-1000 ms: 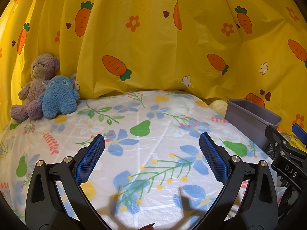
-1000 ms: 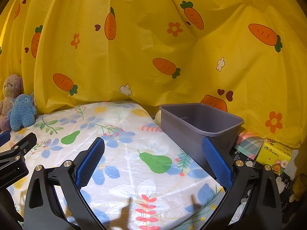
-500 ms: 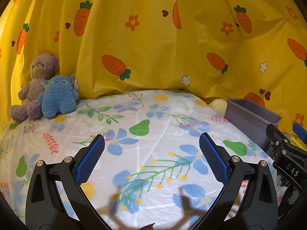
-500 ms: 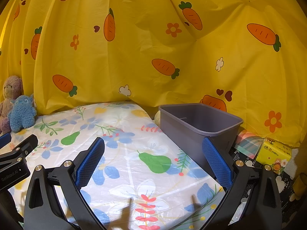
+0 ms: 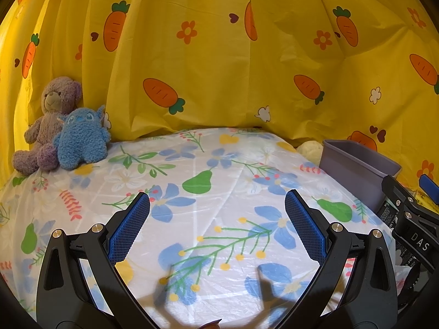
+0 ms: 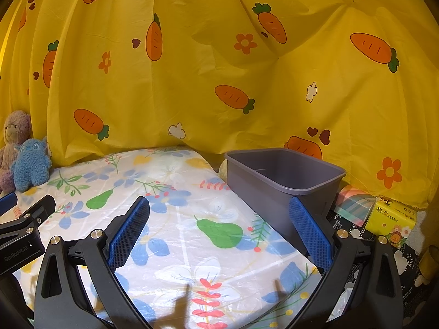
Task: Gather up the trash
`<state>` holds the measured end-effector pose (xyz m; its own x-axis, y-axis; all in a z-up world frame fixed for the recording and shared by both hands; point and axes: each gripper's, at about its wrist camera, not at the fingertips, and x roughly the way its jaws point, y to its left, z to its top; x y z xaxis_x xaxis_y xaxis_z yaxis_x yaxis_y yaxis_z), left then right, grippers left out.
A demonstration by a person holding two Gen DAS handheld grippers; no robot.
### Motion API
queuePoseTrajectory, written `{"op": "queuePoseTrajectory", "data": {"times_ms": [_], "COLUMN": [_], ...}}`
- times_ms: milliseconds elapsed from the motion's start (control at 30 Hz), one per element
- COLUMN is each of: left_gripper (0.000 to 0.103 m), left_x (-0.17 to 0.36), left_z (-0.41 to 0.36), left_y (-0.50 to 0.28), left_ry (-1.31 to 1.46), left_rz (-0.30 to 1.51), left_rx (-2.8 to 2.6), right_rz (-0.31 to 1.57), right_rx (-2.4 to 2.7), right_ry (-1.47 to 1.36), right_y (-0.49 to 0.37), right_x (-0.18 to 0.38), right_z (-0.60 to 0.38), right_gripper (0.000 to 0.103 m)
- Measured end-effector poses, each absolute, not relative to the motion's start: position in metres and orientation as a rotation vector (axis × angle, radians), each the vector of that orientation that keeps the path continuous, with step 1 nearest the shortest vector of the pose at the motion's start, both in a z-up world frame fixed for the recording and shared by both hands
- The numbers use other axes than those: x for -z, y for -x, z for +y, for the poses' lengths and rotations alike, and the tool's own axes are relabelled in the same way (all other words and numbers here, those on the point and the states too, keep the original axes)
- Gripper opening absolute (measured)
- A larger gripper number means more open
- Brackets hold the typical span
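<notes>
both the left gripper (image 5: 216, 219) and right gripper (image 6: 218, 220) hover spread wide and empty, the grey bin (image 6: 282, 181) ahead-right of both, nearer the right one, long axis receding.

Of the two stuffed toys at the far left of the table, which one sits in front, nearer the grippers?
The blue fuzzy monster. It sits forward on the floral tablecloth, overlapping the purple-grey teddy bear, which is tucked behind it against the yellow curtain.
</notes>
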<state>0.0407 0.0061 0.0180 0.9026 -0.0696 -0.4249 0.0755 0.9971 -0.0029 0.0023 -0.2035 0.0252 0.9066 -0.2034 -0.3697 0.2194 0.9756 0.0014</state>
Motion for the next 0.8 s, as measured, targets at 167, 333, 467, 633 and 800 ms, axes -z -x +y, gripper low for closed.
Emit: {"op": "queuePoseTrajectory", "data": {"times_ms": [167, 333, 467, 633, 800], "left_gripper": [0.097, 0.097, 0.097, 0.097, 0.097], "left_x": [-0.0174, -0.0185, -0.0197, -0.02, -0.0213], "left_z": [0.0048, 0.0048, 0.0055, 0.0054, 0.0059], "left_y": [-0.0409, -0.0407, -0.0402, -0.04, -0.0392], "left_ry": [-0.016, -0.013, -0.009, -0.011, -0.009], "left_rz": [0.437, 0.435, 0.434, 0.434, 0.431], "left_rx": [0.079, 0.076, 0.076, 0.076, 0.076], "right_rz": [0.377, 0.376, 0.373, 0.372, 0.371], "right_rx": [0.22, 0.222, 0.222, 0.226, 0.226], "right_ry": [-0.046, -0.045, -0.045, -0.045, -0.045], "right_y": [-0.0022, -0.002, -0.0017, -0.0011, -0.002], "right_x": [-0.0257, -0.0257, -0.0264, -0.0268, -0.0273], "right_z": [-0.2039, -0.2032, -0.2032, -0.2013, -0.2007], "right_gripper": [0.098, 0.098, 0.098, 0.098, 0.098]}}
